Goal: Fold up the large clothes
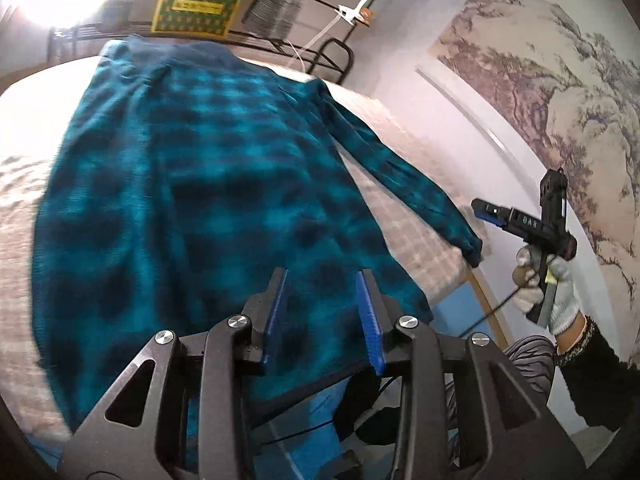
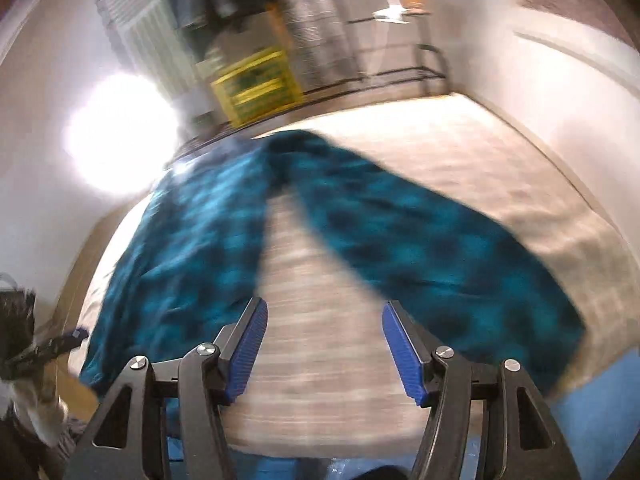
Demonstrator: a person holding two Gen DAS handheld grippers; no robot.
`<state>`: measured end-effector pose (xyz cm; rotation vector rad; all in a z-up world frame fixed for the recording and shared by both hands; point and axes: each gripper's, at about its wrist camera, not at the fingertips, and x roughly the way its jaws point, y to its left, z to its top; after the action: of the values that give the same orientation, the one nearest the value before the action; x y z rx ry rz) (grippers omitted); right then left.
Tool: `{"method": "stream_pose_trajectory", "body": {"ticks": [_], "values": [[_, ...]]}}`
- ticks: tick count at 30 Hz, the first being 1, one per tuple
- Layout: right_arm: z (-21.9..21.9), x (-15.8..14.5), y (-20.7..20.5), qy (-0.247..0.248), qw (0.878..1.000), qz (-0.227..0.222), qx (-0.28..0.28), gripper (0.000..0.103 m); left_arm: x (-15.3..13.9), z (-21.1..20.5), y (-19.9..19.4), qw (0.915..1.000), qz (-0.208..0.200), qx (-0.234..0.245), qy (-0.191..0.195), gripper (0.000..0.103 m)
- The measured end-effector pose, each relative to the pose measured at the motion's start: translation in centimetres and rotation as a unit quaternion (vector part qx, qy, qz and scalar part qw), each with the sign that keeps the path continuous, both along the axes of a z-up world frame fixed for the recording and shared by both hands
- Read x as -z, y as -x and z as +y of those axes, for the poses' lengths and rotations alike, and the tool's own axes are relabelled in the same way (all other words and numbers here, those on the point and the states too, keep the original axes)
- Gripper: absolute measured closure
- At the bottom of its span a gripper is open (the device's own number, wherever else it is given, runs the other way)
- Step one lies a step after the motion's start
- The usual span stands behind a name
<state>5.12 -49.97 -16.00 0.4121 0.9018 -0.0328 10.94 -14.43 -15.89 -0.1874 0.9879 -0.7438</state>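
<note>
A teal and black plaid shirt [image 1: 192,184] lies spread flat on a pale checked bed [image 1: 16,216], one sleeve [image 1: 404,176] stretched toward the bed's right edge. My left gripper [image 1: 322,280] is open and empty, above the shirt's near hem. My right gripper [image 1: 480,206], held in a white-gloved hand, hovers off the bed's right edge near the sleeve cuff. In the blurred right wrist view the right gripper [image 2: 324,316] is open and empty over bare bed [image 2: 320,280], between the shirt body [image 2: 192,248] and the sleeve [image 2: 432,248].
A black metal rack [image 1: 320,56] stands behind the bed with a yellow-green box [image 1: 196,4] and a lamp. A wall with a landscape painting [image 1: 552,92] runs along the right. Blue floor [image 1: 460,308] lies by the bed's near edge.
</note>
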Motion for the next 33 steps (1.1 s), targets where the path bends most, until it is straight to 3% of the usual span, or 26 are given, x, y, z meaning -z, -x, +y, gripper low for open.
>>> {"method": "stream_pose_trajectory", "body": {"ticks": [4, 9, 12, 16, 18, 20, 25, 29, 31, 33], "values": [[-5.8, 0.7, 1.5, -0.019, 0.998, 0.002, 0.056, 0.034, 0.7, -3.1, 0.3, 0.9997, 0.011, 0.023, 0.004, 0.068], [-11.1, 2.6, 2.4, -0.001, 0.992, 0.017, 0.122, 0.032, 2.1, -8.1, 1.1, 0.9974, -0.002, 0.068, -0.023, 0.068], [-13.5, 3.9, 3.1, -0.015, 0.987, 0.027, 0.158, 0.031, 3.8, -11.1, 1.2, 0.9952, -0.008, 0.086, -0.046, 0.068], [-15.9, 5.5, 2.9, -0.021, 0.984, 0.038, 0.173, 0.022, 7.6, -13.8, 1.5, 0.9919, 0.036, 0.107, -0.059, 0.068], [-16.6, 6.2, 2.6, -0.011, 0.982, 0.048, 0.181, 0.022, 7.7, -14.8, 2.7, 0.9894, -0.004, 0.12, -0.082, 0.068], [-17.0, 6.7, 2.6, -0.015, 0.982, 0.05, 0.179, 0.022, 7.6, -15.2, 3.4, 0.9856, -0.018, 0.137, -0.097, 0.068], [-17.9, 8.4, 2.1, -0.017, 0.983, 0.07, 0.167, 0.022, 6.3, -13.4, 2.7, 0.9906, 0.021, 0.121, -0.059, 0.068], [-18.0, 9.0, 2.4, -0.016, 0.984, 0.083, 0.158, 0.038, 4.9, -12.0, 2.9, 0.9922, 0.019, 0.112, -0.05, 0.068], [-18.0, 9.0, 2.6, -0.028, 0.984, 0.086, 0.152, 0.072, 4.4, -11.9, 2.9, 0.9924, 0.013, 0.112, -0.05, 0.068], [-17.9, 9.0, 2.8, -0.034, 0.984, 0.091, 0.152, 0.092, 3.7, -11.5, 2.8, 0.993, 0.005, 0.108, -0.046, 0.068]]}}
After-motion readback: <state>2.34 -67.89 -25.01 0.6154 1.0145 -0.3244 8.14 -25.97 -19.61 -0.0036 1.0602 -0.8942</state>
